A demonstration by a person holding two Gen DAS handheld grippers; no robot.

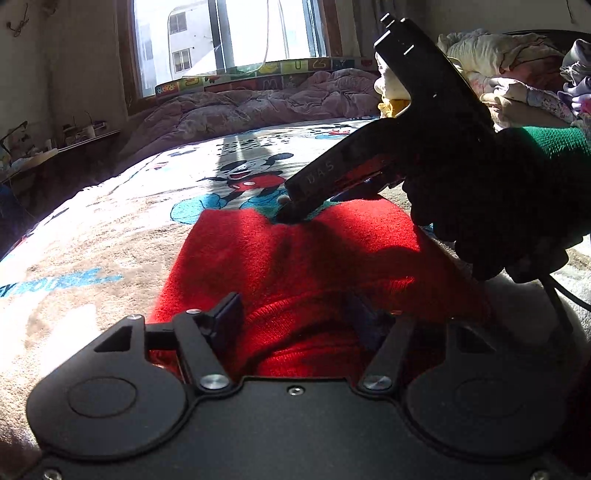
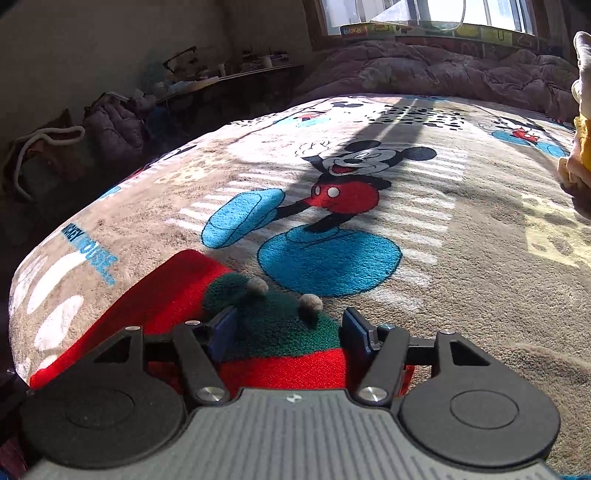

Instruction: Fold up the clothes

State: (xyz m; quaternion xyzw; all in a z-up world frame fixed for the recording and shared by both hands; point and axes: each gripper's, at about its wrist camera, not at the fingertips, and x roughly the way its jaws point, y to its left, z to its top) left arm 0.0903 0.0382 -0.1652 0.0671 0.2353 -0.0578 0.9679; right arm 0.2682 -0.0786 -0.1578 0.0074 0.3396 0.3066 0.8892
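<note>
Setting: a bed (image 2: 461, 288) covered by a tan plush blanket (image 2: 443, 258) printed with cartoon mice; sunlight falls across it in bright bands.
Garment: a red knitted sweater (image 1: 295, 266) lies bunched on the near part of the blanket, directly in front of both cameras.
Garment detail: a dark green knitted patch (image 2: 280, 328) sits at the sweater's far edge, with two small grey-brown pompoms (image 2: 257, 286) on it.
Left gripper (image 1: 299, 317): its fingers (image 1: 231, 314) stand wide apart, released, with a raised fold of the red knit lying between them; they are not pressing it.
Right gripper, own view (image 2: 291, 332): fingers (image 2: 356, 328) spread apart, unclenched, straddling the green patch; the left pad lies over the knit, the right pad sits at the sweater's edge beside the blanket.
Right gripper, seen from the left wrist camera: its black body angles down from the upper right, tip low at the far edge of the sweater near the green patch; whether the tip touches the knit cannot be told.
Right hand (image 1: 491, 206): in a dark glove, wrapped around the gripper handle, with a green knitted cuff (image 1: 554, 142) at the wrist.
Background, far: a rumpled pinkish quilt (image 1: 258, 103) along the head of the bed, below a bright window (image 1: 229, 33).
Background, right: a heap of light-coloured clothes (image 1: 498, 66) piled beside the bed area.
Background, left: a cluttered shelf (image 2: 229, 74) against the wall, in shadow.
</note>
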